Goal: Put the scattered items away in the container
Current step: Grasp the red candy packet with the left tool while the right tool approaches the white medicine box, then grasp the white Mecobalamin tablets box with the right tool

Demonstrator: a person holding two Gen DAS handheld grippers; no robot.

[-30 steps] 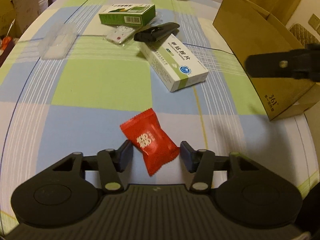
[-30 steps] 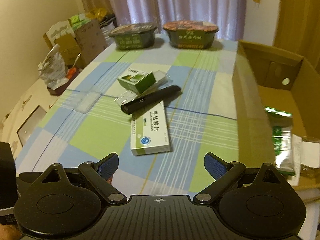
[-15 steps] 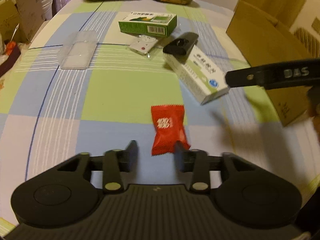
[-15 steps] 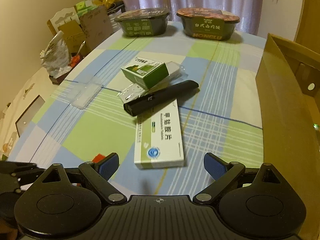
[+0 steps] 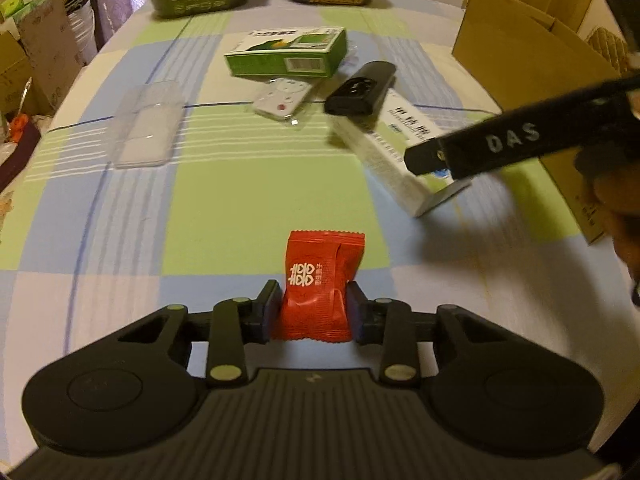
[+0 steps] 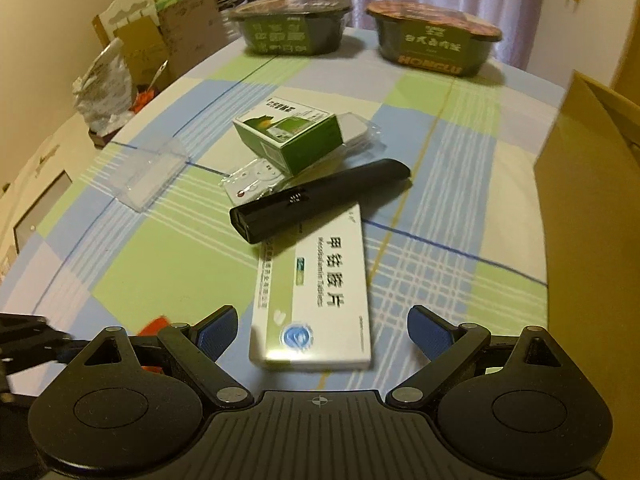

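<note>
A red candy packet (image 5: 320, 284) lies on the checked tablecloth, and my left gripper (image 5: 313, 308) is shut on its lower half, both pads touching its sides. My right gripper (image 6: 322, 332) is open and low over the table, with the near end of a white medicine box (image 6: 316, 296) between its fingers, untouched. In the left wrist view the right gripper shows as a black bar over the white medicine box (image 5: 384, 152). The brown cardboard box (image 6: 592, 184) stands at the right; its inside is hidden.
Further back lie a black bar-shaped device (image 6: 320, 200) resting on the white box, a green carton (image 6: 288, 136), a bagged white remote (image 6: 252, 180) and a clear plastic case (image 6: 154, 174). Two instant-food bowls (image 6: 292, 28) (image 6: 434, 46) stand at the far edge.
My left gripper has closed on the red candy packet, which now sits straight between the fingers. My right gripper has moved left from the cardboard box and down to the white medicine box.
</note>
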